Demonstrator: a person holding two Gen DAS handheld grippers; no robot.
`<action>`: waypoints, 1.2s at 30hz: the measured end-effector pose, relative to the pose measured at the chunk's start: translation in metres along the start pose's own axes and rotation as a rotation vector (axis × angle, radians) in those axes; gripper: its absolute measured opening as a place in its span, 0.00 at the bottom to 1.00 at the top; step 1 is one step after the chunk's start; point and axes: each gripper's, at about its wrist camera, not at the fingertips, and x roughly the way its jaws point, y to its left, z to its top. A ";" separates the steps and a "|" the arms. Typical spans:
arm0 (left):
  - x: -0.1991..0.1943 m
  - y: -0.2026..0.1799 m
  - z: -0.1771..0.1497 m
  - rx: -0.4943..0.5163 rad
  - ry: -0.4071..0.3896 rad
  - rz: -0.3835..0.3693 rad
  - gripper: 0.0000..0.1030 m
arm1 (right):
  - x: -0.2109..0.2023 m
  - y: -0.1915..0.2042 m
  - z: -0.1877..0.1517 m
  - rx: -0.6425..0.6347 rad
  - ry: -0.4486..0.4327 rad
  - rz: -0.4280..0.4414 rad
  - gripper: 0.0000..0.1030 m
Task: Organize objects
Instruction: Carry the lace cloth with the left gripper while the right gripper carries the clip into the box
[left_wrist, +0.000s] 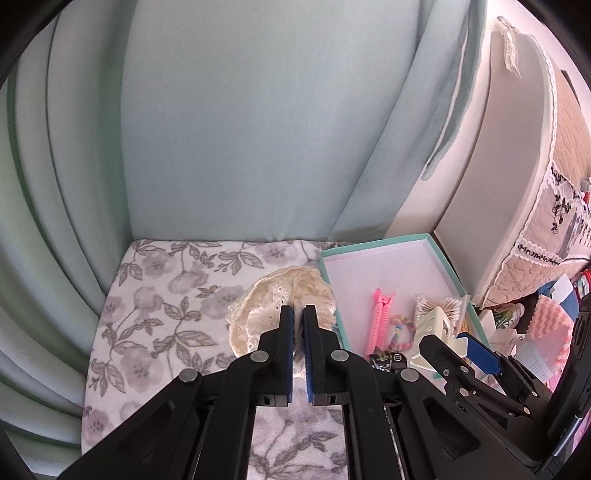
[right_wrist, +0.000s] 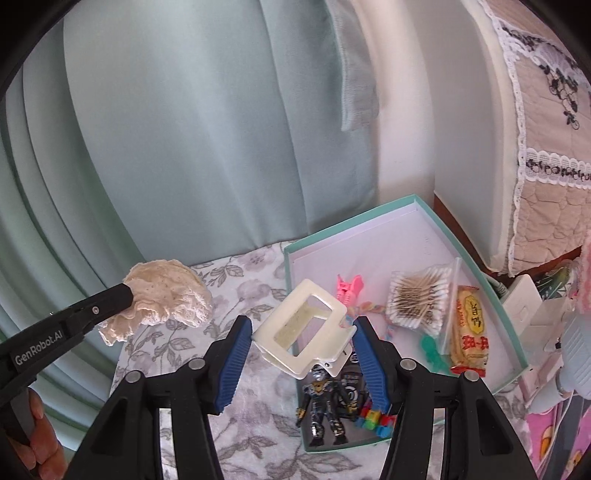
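A: Where's the lace scrunchie (right_wrist: 166, 295)?
B: Cream one, clamped in the left hand-held gripper (left_wrist: 298, 310), jaws pinched together on it. It's held up off the floral cloth (left_wrist: 166, 295), left of the teal box (right_wrist: 513, 325). In the right wrist view it hangs clear of the cloth.

A: Right side?
B: Right hand-held gripper (right_wrist: 303, 325) is closed on a white claw hair clip (right_wrist: 306, 325), blue pads (right_wrist: 232, 354) pressing both of its sides. Clip sits over the box's near-left edge, tilted.

A: What's in the box?
B: Pink hair clip (right_wrist: 349, 286), bag of cotton swabs (right_wrist: 421, 299), yellow snack packet (right_wrist: 469, 332), small green figure (right_wrist: 432, 350), pastel braided band (right_wrist: 369, 306). Near corner: a black and gold toy robot figure (right_wrist: 325, 398) next to a row of coloured blocks (right_wrist: 373, 415). Far half of the box floor is bare.

A: Surroundings?
B: Pale green curtain (left_wrist: 240, 129) behind the cloth. Quilted cover with lace trim (right_wrist: 546, 155) to the right. Person's fingers (right_wrist: 40, 443) visible on the left gripper's handle, lower left of the right wrist view.
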 end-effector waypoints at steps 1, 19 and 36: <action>0.003 -0.007 0.002 0.009 0.002 -0.005 0.04 | 0.000 -0.006 0.002 0.001 -0.002 -0.009 0.58; 0.067 -0.087 0.033 0.118 0.024 -0.092 0.04 | 0.018 -0.087 0.044 -0.004 -0.032 -0.137 0.58; 0.139 -0.072 0.025 0.069 0.111 -0.095 0.05 | 0.083 -0.073 0.058 -0.089 0.033 -0.125 0.58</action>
